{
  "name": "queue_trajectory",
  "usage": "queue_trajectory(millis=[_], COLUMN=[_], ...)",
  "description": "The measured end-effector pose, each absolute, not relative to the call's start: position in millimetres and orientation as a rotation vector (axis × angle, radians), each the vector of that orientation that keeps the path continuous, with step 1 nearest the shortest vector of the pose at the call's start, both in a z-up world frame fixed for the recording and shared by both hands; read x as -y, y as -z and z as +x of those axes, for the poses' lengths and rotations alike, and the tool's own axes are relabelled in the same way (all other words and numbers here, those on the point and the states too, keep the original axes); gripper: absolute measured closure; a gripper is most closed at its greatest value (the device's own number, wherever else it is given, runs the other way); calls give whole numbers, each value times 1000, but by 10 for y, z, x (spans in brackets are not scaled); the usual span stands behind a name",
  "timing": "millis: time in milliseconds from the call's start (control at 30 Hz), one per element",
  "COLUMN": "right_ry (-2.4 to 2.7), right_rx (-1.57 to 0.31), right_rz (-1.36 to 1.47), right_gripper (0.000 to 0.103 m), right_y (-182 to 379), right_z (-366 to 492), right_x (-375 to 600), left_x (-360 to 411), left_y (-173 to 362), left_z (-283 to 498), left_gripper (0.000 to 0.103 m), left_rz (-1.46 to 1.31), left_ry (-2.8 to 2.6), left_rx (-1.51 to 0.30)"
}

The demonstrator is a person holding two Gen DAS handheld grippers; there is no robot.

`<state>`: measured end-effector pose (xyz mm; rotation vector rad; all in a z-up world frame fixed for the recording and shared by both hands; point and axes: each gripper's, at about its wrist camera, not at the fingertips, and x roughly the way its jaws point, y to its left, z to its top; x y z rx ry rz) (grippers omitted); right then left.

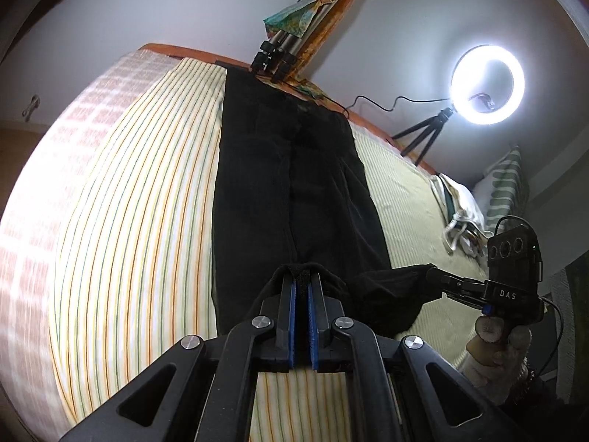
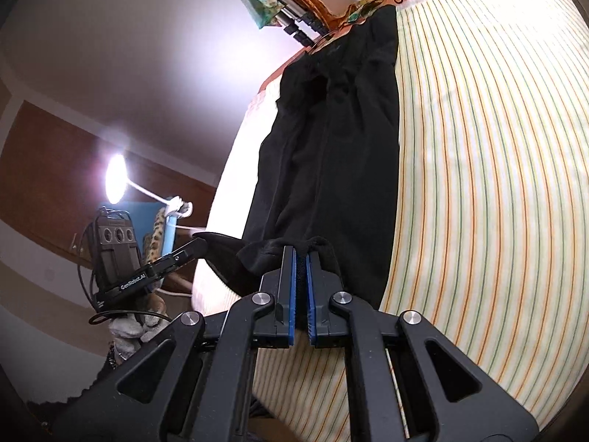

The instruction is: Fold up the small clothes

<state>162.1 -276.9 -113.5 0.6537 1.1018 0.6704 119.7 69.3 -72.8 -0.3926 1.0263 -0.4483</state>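
A long black garment lies stretched lengthwise on the striped bed sheet; it also shows in the right wrist view. My left gripper is shut on its near edge. My right gripper is shut on the same near edge, a short way to the right. The right gripper also shows in the left wrist view, pinching the cloth's corner. The left gripper shows in the right wrist view, also on the cloth. The near edge is lifted off the bed.
A lit ring light on a small tripod stands at the bed's far right. A folded tripod leans at the headboard. Pillows and white cloth lie at the right. A lamp glows at the left.
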Motion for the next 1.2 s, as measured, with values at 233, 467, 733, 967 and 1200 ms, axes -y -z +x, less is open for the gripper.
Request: queue_trajectory(millis=[233, 467, 733, 967, 1200], right_ry=[-624, -606, -812, -860, -841], right_rx=[-1140, -1078, -1098, -1192, -1192], right_rz=[624, 546, 370, 191, 132], right_gripper=[97, 87, 87, 87, 87], right_y=[1361, 1172, 1076, 1317, 1366], right_z=[1899, 1879, 1624, 1568, 1728], right_x=[2733, 2855, 2520, 2169, 2104], left_x=[-672, -840, -609, -395, -396], left_y=[949, 892, 968, 1111, 1121], left_z=[1497, 1409, 1054, 1139, 1361], left_gripper=[100, 74, 85, 85, 85], left_rz=[-381, -352, -258, -181, -173], left_ry=[416, 332, 476, 483, 461], left_rx=[-1064, -1022, -1097, -1150, -1133])
